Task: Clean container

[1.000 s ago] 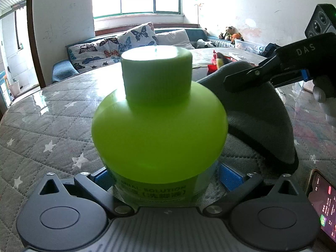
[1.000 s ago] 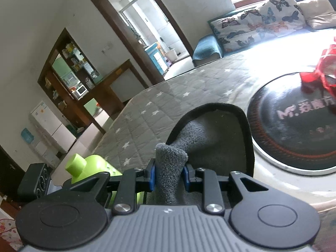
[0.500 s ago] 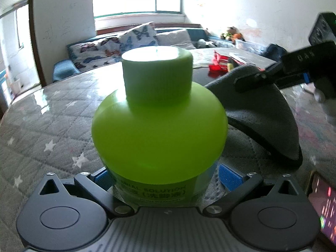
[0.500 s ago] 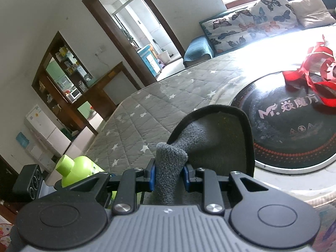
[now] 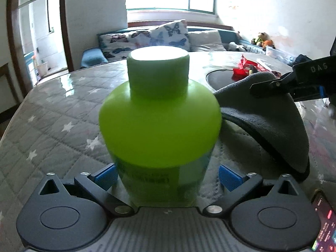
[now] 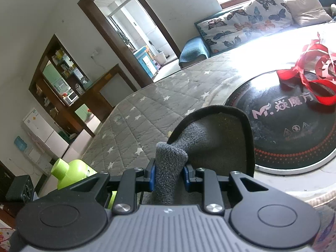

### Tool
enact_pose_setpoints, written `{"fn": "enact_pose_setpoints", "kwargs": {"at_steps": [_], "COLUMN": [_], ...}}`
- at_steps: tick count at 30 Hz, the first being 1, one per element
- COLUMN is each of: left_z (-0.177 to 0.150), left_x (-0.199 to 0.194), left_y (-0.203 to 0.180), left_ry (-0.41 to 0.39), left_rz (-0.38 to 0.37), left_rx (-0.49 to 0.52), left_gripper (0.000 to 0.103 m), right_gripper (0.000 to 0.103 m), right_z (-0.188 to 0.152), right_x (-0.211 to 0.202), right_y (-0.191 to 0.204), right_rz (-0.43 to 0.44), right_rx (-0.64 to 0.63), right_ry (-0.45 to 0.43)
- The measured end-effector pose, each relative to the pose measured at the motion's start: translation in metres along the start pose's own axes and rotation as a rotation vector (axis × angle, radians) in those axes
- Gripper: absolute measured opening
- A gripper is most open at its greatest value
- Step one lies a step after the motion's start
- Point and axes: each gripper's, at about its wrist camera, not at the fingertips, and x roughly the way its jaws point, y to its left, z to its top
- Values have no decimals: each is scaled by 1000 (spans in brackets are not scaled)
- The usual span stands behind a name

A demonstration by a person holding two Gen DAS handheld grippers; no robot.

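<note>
A lime-green bottle (image 5: 159,121) with a wide cap stands between my left gripper's (image 5: 167,175) blue pads (image 5: 106,175). A thin gap shows on each side, so the left gripper is open around it. The bottle looks blurred. In the right wrist view the same bottle (image 6: 79,171) shows at the lower left. My right gripper (image 6: 169,174) is shut on a fold of a grey cloth (image 6: 220,142) with a black rim. The cloth (image 5: 273,121) hangs just right of the bottle, apart from it, under the right gripper (image 5: 273,86).
A grey quilted cover with white stars (image 5: 52,126) spreads over the table. A black round hotplate (image 6: 294,126) lies beyond the cloth with red ribbon (image 6: 315,77) on it. A phone (image 5: 323,220) lies at the near right. A sofa with butterfly cushions (image 5: 147,40) stands behind.
The bottle now looks smaller and blurred, its label has turned, and gaps have opened beside the left pads. The left view has swung slightly. The right gripper still holds the cloth.
</note>
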Motion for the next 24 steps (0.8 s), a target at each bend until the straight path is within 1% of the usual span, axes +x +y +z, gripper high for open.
{"fn": "enact_pose_setpoints", "kwargs": {"at_steps": [3, 6, 10, 12, 13, 16, 18, 19, 21, 24], "left_z": [4, 5, 10, 11, 12, 11, 10, 10, 10, 11], "left_x": [-6, -20, -20, -20, -20, -20, -19, -20, -19, -18], "left_y": [6, 13, 10, 8, 7, 8, 12, 13, 14, 10], "left_ry": [-22, -71, -81, -91, -99, -127, -136, -136, -136, -143], "left_rz": [-10, -32, -1, -12, -15, 14, 31, 45, 54, 80], "left_rx": [-60, -145, -167, -181, -189, -197, -215, -225, -233, -202], "left_gripper": [103, 103, 102, 99, 96, 90, 83, 77, 75, 74], "right_gripper": [25, 25, 25, 25, 25, 25, 25, 25, 25, 25], "right_z": [0, 1, 1, 2, 2, 2, 2, 2, 1, 0], "right_x": [1, 2, 3, 4, 4, 5, 6, 6, 7, 10], "right_y": [-2, -4, -7, -9, -9, -12, -13, -13, -14, -15], "right_rz": [0, 0, 0, 1, 1, 1, 2, 4, 5, 8], "right_rx": [3, 7, 11, 14, 15, 18, 20, 20, 22, 26], "right_ry": [-1, -2, -3, -3, -3, -4, -4, -3, -2, 1]}}
